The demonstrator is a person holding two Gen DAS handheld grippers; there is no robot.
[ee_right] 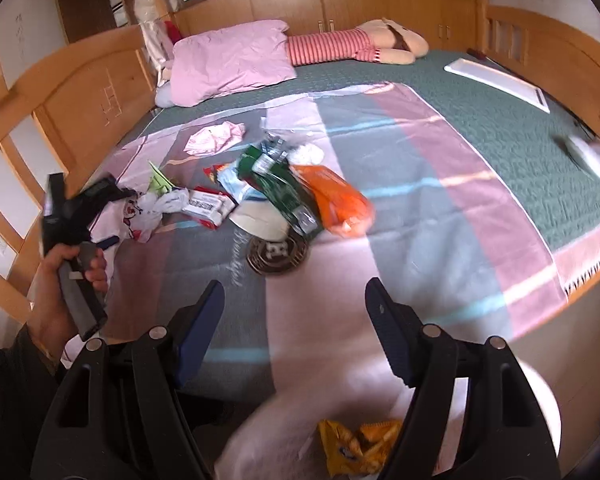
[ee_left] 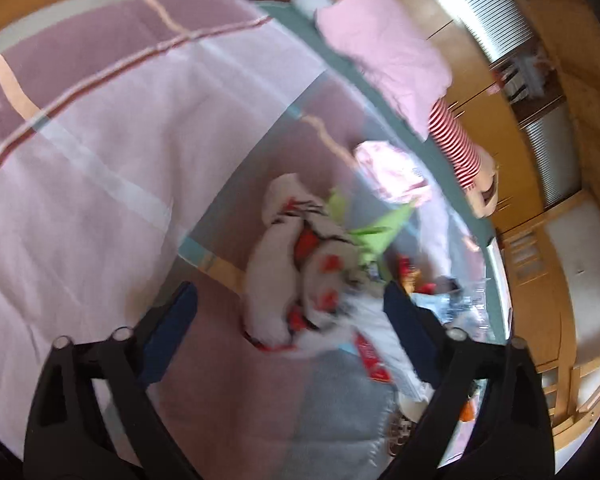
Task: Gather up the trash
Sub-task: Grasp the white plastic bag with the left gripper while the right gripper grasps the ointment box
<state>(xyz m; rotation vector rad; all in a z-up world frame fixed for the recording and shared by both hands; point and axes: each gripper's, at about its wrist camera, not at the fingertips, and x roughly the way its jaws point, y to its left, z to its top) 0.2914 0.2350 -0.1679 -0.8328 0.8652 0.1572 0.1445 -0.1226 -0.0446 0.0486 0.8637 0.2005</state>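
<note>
**Trash on the bed**

A big bed [ee_right: 500, 128] has a green cover. A striped blanket [ee_right: 420, 208] in pink, grey and purple lies over most of it. The trash sits in a loose pile on the blanket, nearer the bed's left edge than its right, and about halfway between the head and the foot.

In the pile there is an orange bag [ee_right: 334, 200] touching a green packet [ee_right: 278, 184]. A round tin lid [ee_right: 278, 254] lies just below them, toward the foot. A white plastic bag [ee_right: 156, 208] with red marks lies near the left edge. A pink wrapper [ee_right: 216, 138] lies a little closer to the head.

The left gripper [ee_left: 290, 312] hangs right over the white plastic bag [ee_left: 296, 264]. Its jaws are wide apart and the bag shows between them, but the picture is blurry and the pads do not seem to press on it. A hand [ee_right: 66, 280] holds this gripper [ee_right: 100, 196] by its handle at the bed's left edge.

The right gripper [ee_right: 296, 312] is over the foot of the bed. Its jaws are wide apart with nothing between them. A yellow packet [ee_right: 356, 444] lies in a white bag [ee_right: 532, 400] just below it.

A pink pillow [ee_right: 228, 60] and a doll [ee_right: 356, 42] in a striped shirt lie at the head.
</note>
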